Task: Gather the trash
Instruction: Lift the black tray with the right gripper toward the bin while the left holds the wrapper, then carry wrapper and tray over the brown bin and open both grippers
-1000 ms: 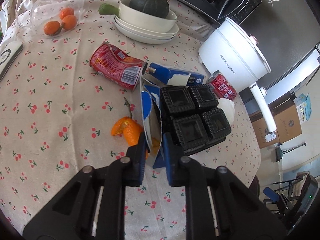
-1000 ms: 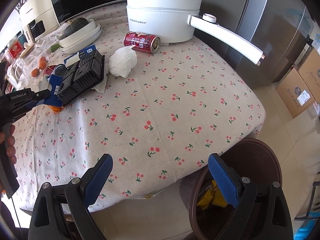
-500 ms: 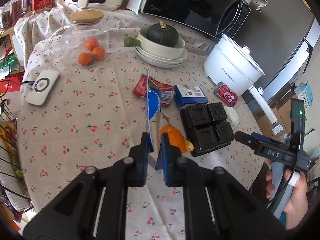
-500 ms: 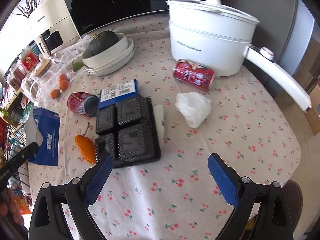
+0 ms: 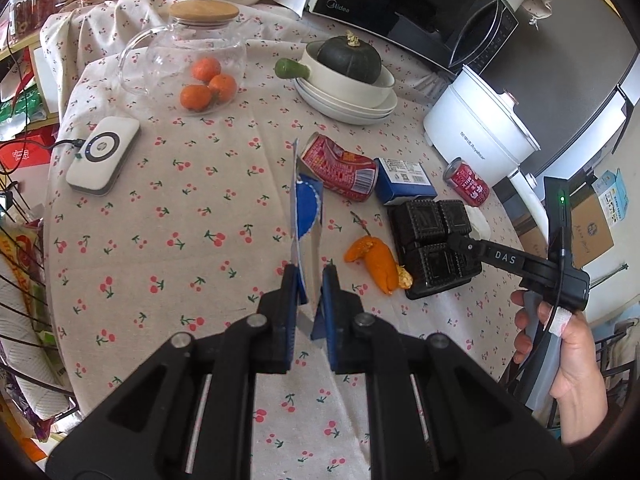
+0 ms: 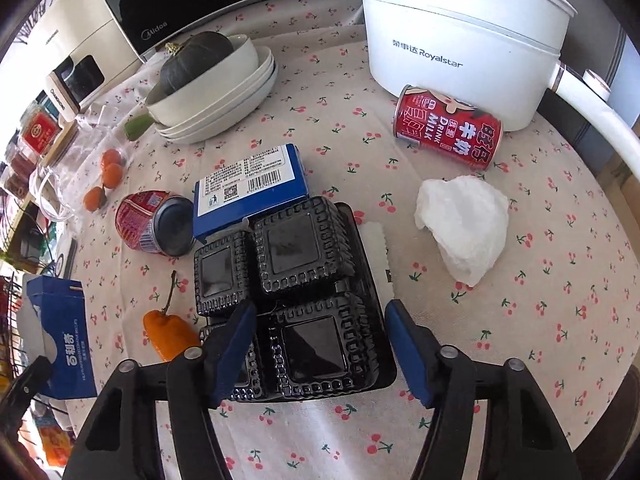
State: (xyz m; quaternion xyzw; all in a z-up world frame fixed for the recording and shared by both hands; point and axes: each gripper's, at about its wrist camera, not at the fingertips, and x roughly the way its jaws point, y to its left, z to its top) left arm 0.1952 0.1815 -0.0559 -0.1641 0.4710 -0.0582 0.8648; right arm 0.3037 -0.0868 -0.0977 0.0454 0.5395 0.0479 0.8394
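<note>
My left gripper [image 5: 310, 280] is shut on a flattened blue and silver carton [image 5: 305, 216], held upright above the cherry-print tablecloth; in the right wrist view this carton [image 6: 60, 332] hangs at the far left. My right gripper [image 6: 320, 336] hovers over the near end of the black plastic tray [image 6: 296, 252], its jaws closing with the tray between them, the pads not seen pressing. A person's hand [image 5: 572, 352] holds it. Around the tray lie an orange peel [image 6: 172, 332], a crushed red can [image 6: 152, 220], a blue box [image 6: 250, 188], a red milk can [image 6: 448, 128] and a crumpled tissue [image 6: 464, 224].
A white electric pot [image 6: 460, 40] with a long handle stands at the back right. Stacked bowls [image 6: 224, 92] hold a green squash. At the back left are a glass jar [image 5: 192, 60] of tangerines and a white charger pad [image 5: 102, 152]. The table edge runs close on the right.
The left gripper has lifted the carton off the table and drawn back. The right gripper has come in from the table's edge over the black tray, and its jaws have narrowed.
</note>
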